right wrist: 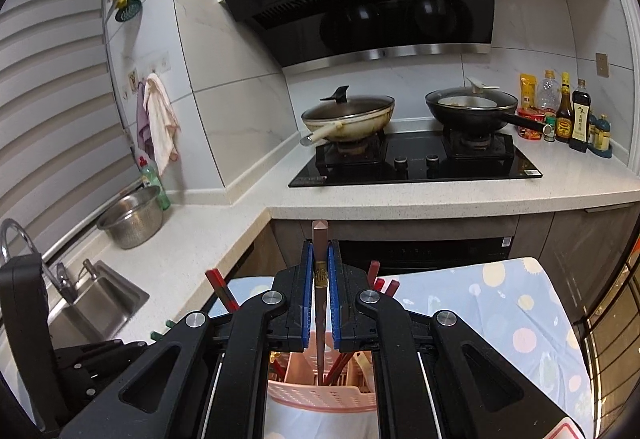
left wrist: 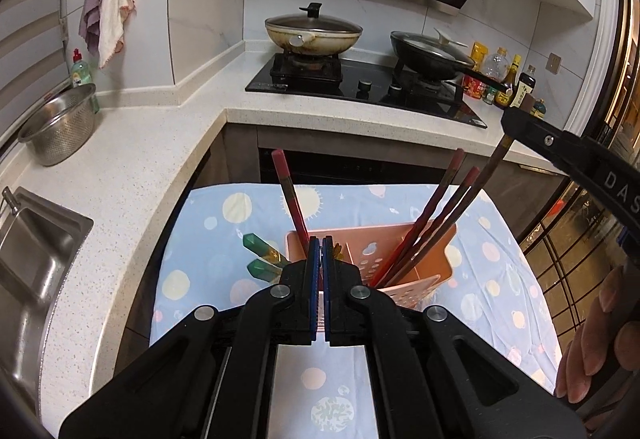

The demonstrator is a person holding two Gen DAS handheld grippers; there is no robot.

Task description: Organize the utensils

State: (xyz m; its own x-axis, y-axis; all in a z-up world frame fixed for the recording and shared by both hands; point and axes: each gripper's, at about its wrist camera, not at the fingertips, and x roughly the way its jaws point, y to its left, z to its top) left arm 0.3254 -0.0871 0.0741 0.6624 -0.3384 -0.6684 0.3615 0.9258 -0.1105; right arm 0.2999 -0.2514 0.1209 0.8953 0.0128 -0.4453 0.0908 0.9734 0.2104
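A pink slotted utensil basket [left wrist: 424, 259] stands on a table covered with a blue planet-print cloth [left wrist: 224, 239]. Several red chopsticks [left wrist: 436, 207] lean in it. My right gripper [right wrist: 320, 245] is shut on a dark brown chopstick [right wrist: 320, 303], whose lower end reaches down into the basket [right wrist: 320, 395]. In the left wrist view, that gripper [left wrist: 507, 121] comes in from the upper right. My left gripper [left wrist: 321, 239] is shut just above the basket's near left corner, nothing visible between its pads. One red chopstick [left wrist: 288, 191] stands right behind it. Two green-handled utensils [left wrist: 260, 255] stick out to its left.
An L-shaped speckled counter [left wrist: 132, 167] wraps around the table. It holds a sink [left wrist: 36, 251], a steel colander [left wrist: 60, 127], and a hob [right wrist: 416, 165] with two lidded pans. Sauce bottles [right wrist: 572, 119] stand at the right. A person's hand [left wrist: 600, 339] grips the right tool.
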